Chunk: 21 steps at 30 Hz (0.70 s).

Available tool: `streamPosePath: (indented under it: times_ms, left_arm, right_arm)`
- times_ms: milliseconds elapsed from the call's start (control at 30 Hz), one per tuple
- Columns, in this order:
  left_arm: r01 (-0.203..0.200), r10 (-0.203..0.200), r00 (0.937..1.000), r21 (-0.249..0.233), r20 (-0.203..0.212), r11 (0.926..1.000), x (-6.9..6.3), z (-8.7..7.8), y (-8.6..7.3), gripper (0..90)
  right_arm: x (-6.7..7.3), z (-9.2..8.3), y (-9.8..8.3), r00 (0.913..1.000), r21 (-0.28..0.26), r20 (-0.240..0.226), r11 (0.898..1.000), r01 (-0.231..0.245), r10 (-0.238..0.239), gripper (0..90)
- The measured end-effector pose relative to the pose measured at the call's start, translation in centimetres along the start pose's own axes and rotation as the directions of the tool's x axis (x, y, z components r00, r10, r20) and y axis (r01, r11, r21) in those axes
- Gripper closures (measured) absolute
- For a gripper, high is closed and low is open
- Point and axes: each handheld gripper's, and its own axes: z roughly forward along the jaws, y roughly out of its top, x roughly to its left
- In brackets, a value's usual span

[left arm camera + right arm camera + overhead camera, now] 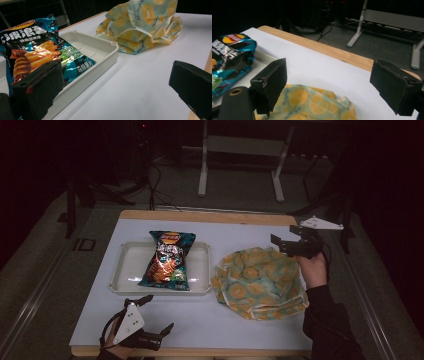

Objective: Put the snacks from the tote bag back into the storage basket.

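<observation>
The right gripper [281, 243] hovers at the far edge of the kiwi-print bag [260, 282], jaws wide apart and empty; a good grasp would likely mean lowering until 1 jaw slips under the fabric rim, then closing on a single layer; the bag lies just below and in front of it, right of the tray [125, 270]; the left gripper [157, 314] waits wide open, empty, near the table's front edge.

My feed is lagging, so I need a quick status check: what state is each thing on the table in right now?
Chip bag: sealed, lying flat in the tray.
Tray: upright on the table, holding the chip bag.
Patterned fabric bag: crumpled, mouth open, beside the tray.
Left gripper: open, holding nothing.
Right gripper: open, above the fabric bag's far edge.
</observation>
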Motion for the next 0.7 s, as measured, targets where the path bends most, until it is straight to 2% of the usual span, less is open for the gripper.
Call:
streamPosePath:
  times_ms: [133,300,500,700]
  left_arm:
    - [0.000,0.000,1.0000,0.002,0.001,1.0000,0.0,0.1,0.0,0.0]
    - [-0.002,0.002,1.0000,0.005,0.005,1.0000,0.0,0.3,0.0,0.0]
    - [-0.001,0.001,1.0000,0.003,0.004,1.0000,0.0,0.2,0.0,0.0]
    - [-0.004,0.004,1.0000,0.004,0.007,1.0000,0.0,0.3,0.0,0.0]
  right_arm:
    - [-0.7,-1.0,-1.3,0.9992,0.008,0.039,1.000,-0.001,0.001,14.0]
    - [-1.3,-1.7,-3.2,0.9978,0.022,0.066,1.000,-0.008,0.007,14.0]
    - [-1.5,-3.0,-5.4,0.9966,0.018,0.082,1.000,-0.006,0.004,14.2]
    - [-1.4,-4.4,-7.4,0.9952,-0.010,0.096,1.000,-0.018,0.019,14.3]
